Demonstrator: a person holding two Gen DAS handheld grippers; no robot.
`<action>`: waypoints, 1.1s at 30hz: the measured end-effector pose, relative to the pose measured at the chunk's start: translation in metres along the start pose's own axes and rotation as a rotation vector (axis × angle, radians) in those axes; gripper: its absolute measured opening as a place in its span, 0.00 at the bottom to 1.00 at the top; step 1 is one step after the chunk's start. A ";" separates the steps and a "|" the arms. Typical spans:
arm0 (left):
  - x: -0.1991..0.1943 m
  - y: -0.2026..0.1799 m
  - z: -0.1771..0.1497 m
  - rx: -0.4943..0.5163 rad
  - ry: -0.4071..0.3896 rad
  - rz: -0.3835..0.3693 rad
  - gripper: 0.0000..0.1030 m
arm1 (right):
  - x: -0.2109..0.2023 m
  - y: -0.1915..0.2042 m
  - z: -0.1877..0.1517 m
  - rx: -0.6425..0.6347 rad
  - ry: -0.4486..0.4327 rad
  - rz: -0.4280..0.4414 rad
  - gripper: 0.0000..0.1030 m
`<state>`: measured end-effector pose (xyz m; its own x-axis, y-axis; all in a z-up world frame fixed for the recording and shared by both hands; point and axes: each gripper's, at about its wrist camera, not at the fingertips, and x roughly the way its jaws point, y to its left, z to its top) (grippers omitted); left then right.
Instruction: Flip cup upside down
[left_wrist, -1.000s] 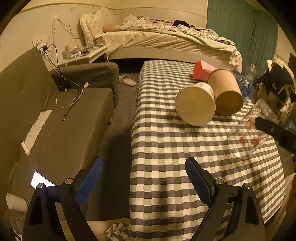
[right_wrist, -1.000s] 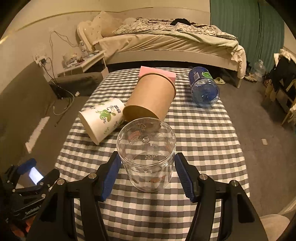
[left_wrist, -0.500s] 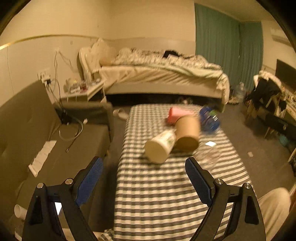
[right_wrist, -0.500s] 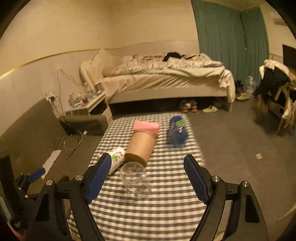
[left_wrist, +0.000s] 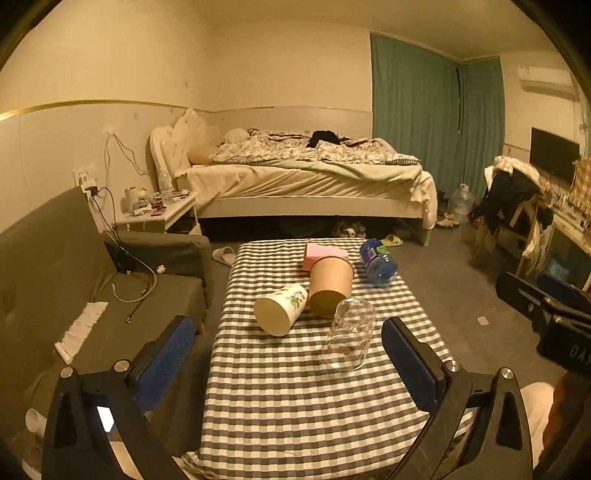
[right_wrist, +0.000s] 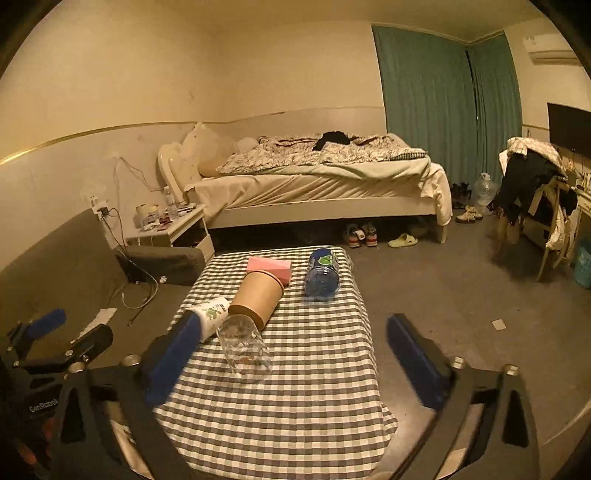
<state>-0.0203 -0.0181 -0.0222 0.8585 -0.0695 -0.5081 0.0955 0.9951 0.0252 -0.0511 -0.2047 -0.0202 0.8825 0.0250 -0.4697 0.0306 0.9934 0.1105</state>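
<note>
While the left tool (left_wrist: 284, 354) hangs above the near end of the counter (left_wrist: 295, 406), its blue ribbed pads spread wide and holding nothing, the left wrist view shows a soft grey-and-white checked cloth covering the top. The clear glass cup (left_wrist: 349, 338) lies on its side near the middle of the counter, leaning toward its right edge, with small red markings on its wall. Just behind it lie a white paper cup (left_wrist: 281, 309) with a green print and a brown cardboard tub (left_wrist: 330, 286), both tipped over and touching. A pink box (left_wrist: 323, 254) and a blue plastic bottle (left_wrist: 378, 262) sit at the far end.

Seen from the right wrist, the right tool (right_wrist: 291, 360) is likewise spread apart and empty, raised over the near end. The glass cup (right_wrist: 244, 346) lies between its pads in the picture, though apart from both, its rounded end close to the brown tub (right_wrist: 256, 297).
</note>
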 end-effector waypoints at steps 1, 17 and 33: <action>0.002 -0.002 -0.001 0.013 0.009 0.007 1.00 | 0.001 0.002 -0.004 -0.013 0.005 -0.009 1.00; 0.005 0.007 -0.015 -0.019 0.044 0.032 1.00 | 0.021 -0.003 -0.019 0.006 0.066 -0.028 1.00; 0.008 0.013 -0.015 -0.047 0.043 0.040 1.00 | 0.025 0.006 -0.019 -0.025 0.077 -0.043 1.00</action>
<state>-0.0197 -0.0046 -0.0386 0.8385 -0.0279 -0.5441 0.0370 0.9993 0.0058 -0.0376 -0.1963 -0.0478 0.8418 -0.0101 -0.5396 0.0553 0.9962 0.0677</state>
